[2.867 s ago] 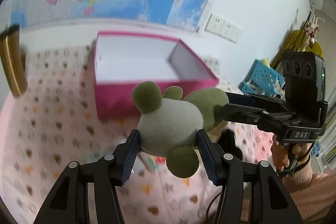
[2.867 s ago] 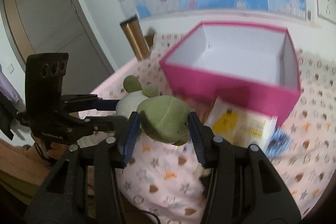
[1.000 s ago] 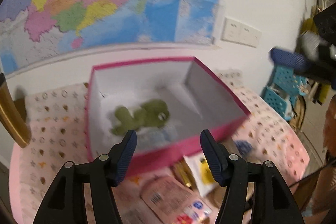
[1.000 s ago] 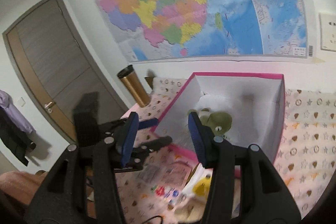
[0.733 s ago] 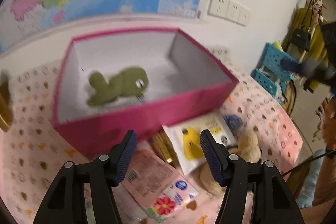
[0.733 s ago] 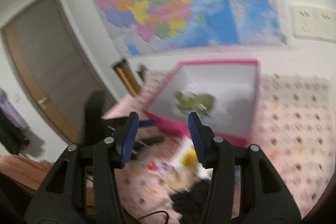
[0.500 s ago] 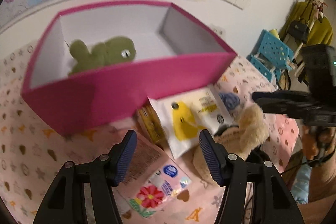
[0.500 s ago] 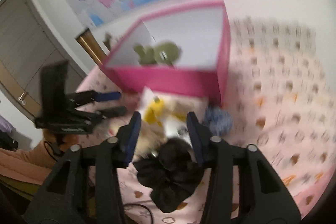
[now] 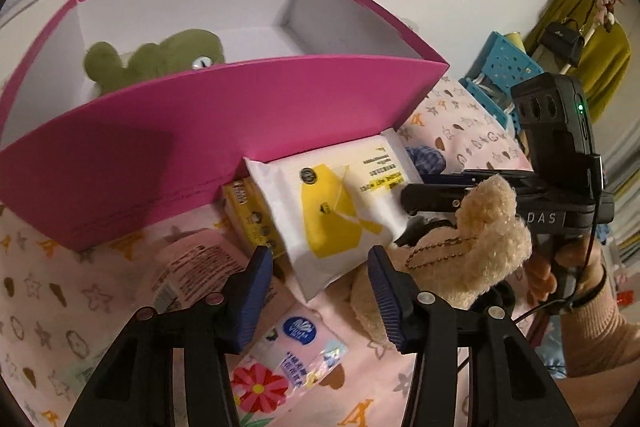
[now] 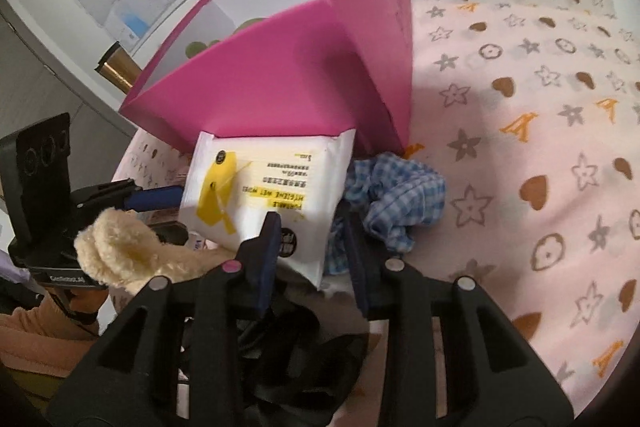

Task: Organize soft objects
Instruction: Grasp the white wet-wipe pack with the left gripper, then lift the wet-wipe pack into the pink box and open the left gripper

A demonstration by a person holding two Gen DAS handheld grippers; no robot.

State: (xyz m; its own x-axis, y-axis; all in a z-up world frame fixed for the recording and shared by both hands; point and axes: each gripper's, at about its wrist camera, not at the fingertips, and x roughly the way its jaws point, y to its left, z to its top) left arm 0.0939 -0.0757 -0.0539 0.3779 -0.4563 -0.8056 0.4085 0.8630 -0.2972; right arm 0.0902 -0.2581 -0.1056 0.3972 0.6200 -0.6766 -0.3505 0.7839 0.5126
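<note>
The green plush turtle (image 9: 160, 61) lies inside the pink box (image 9: 224, 115), which also shows in the right wrist view (image 10: 280, 79). A cream fluffy toy (image 9: 480, 243) lies on the pink cloth in front of the box; it also shows at the left of the right wrist view (image 10: 132, 251). A blue checked scrunchie (image 10: 396, 199) and a black scrunchie (image 10: 296, 367) lie near my right gripper (image 10: 310, 251), which is open, just above the black scrunchie. My left gripper (image 9: 320, 291) is open and empty, over a white and yellow wipes pack (image 9: 332, 203).
Flat packets lie in front of the box: a yellow one (image 9: 248, 219), a pink one (image 9: 188, 267) and a flowered one (image 9: 280, 363). A gold flask (image 10: 116, 67) stands behind the box. A blue basket (image 9: 504, 67) is off the table at the right.
Both grippers held the turtle, then let it go in the box. They have drawn back and come down low over the items in front of the box.
</note>
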